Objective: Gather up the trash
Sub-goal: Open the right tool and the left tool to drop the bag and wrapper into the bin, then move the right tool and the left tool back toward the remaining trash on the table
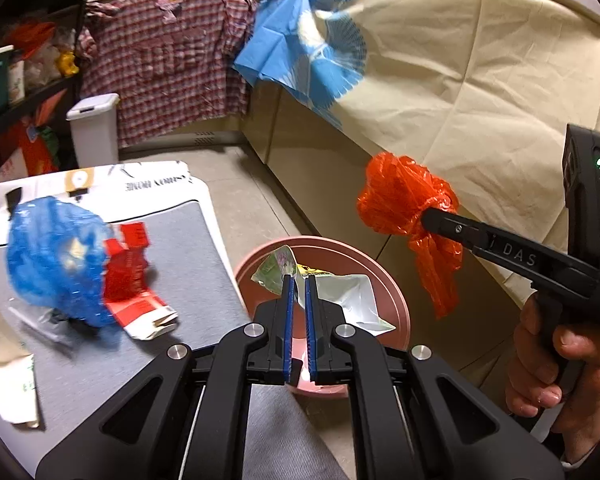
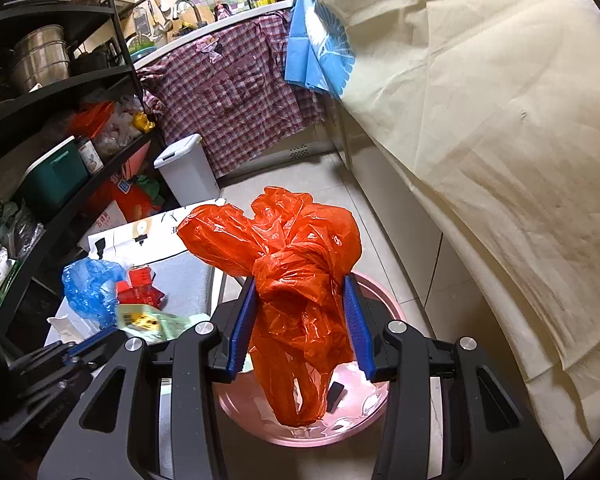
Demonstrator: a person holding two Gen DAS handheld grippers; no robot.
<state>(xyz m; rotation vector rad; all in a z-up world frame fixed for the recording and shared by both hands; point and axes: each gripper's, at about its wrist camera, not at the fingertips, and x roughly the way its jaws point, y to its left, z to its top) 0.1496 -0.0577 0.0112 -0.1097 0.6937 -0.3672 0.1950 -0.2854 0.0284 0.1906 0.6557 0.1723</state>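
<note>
The knotted orange plastic bag (image 2: 296, 280) is hanging in the right tongs (image 2: 300, 320), which are pinching it at its knot right over the pink basin (image 2: 380, 392), seemingly so it can drop straight in. The left tongs (image 1: 299, 280) are gripping a crumpled wrapper (image 1: 332, 292) narrowly over that same basin. On the worktop (image 1: 188, 248) beside it, a blue bag (image 1: 56, 256) and a torn red carton (image 1: 132, 280) are lying uncollected.

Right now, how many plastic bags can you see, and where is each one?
2. The orange plastic bag is gripped by the right gripper above the pink bin. The blue plastic bag lies crumpled on the grey table. Others may be hidden.
</note>
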